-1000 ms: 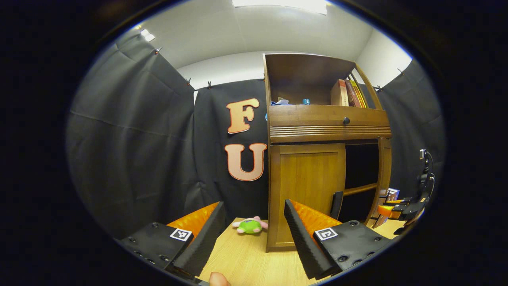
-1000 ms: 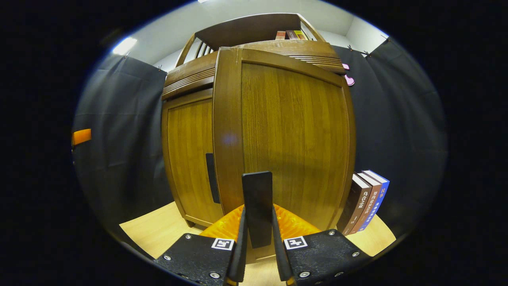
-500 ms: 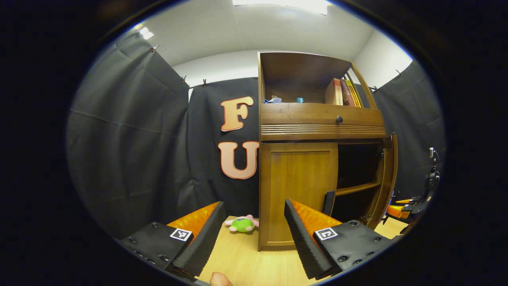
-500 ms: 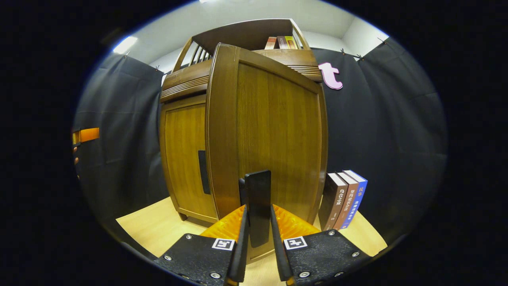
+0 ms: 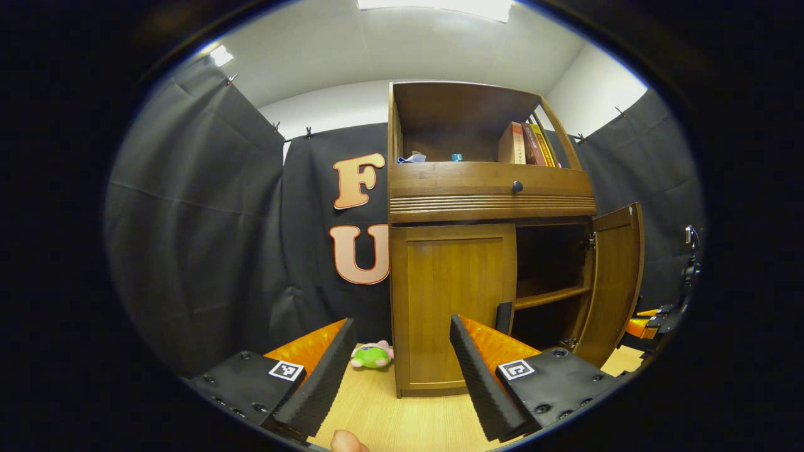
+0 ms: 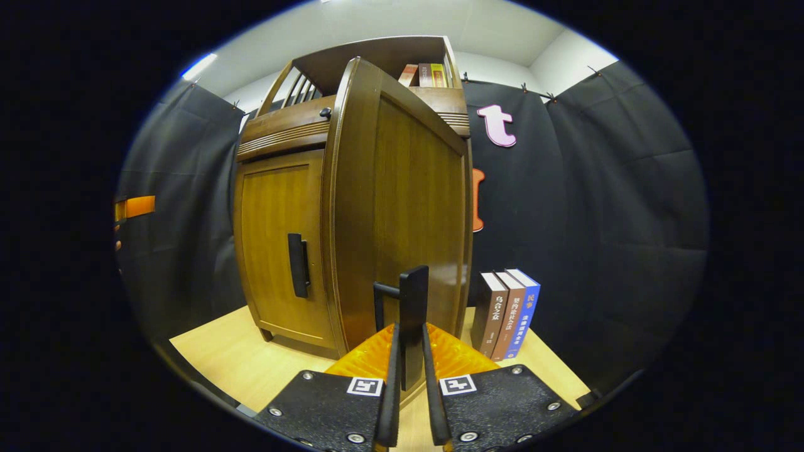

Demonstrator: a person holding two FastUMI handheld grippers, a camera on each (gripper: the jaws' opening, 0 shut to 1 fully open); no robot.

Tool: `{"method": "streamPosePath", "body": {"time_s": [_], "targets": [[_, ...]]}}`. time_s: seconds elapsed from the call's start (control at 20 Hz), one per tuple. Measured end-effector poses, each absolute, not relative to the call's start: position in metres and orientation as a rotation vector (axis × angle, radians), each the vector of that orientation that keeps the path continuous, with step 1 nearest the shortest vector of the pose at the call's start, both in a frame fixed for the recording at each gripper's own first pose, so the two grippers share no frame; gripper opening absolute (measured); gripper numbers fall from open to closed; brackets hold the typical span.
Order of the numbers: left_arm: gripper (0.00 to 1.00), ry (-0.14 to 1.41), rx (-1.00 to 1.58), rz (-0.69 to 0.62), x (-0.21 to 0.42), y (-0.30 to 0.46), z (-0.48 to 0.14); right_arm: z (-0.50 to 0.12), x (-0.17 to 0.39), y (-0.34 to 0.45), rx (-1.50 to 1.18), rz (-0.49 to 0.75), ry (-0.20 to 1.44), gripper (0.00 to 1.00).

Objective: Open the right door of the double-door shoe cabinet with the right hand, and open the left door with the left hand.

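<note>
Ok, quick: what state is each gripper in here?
Left gripper: open, holding nothing, short of the closed left door.
Right gripper: fingers closed on the right door's handle, door swung open.

The shoe cabinet is faced nearly head-on in the left gripper view, from low above the worktop and well back, so that its whole height is taken in. In the right gripper view the same cabinet is seen from its right side and much nearer, along the swung-out right door, whose handle lies just ahead of the lens. The left door, the top shelf and the worktop are shared by both views.
</note>
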State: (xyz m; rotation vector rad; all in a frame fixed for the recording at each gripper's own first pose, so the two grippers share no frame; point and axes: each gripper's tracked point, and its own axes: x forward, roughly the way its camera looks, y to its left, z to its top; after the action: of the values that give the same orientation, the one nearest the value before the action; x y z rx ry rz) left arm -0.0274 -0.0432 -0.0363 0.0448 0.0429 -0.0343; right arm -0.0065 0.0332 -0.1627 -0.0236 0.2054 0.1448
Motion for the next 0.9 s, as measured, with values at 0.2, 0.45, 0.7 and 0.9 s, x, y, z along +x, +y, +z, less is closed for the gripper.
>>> {"method": "streamPosePath", "body": {"time_s": [0.2, 0.45, 0.7, 0.9], "targets": [[0.95, 0.052, 0.044, -0.052, -0.025, -0.056, -0.04, -0.161, -0.015, 0.006, -0.052, 0.091, 0.205, 0.04], [0.95, 0.057, 0.043, -0.058, -0.021, -0.067, -0.041, -0.16, -0.02, -0.026, -0.037, 0.045, 0.206, 0.09], [0.95, 0.067, 0.04, -0.062, -0.015, -0.079, -0.044, -0.156, -0.023, -0.055, -0.01, 0.022, 0.202, 0.08], [0.95, 0.071, 0.03, -0.08, -0.011, -0.094, -0.048, -0.156, -0.026, -0.079, -0.007, -0.01, 0.199, 0.19]]}}
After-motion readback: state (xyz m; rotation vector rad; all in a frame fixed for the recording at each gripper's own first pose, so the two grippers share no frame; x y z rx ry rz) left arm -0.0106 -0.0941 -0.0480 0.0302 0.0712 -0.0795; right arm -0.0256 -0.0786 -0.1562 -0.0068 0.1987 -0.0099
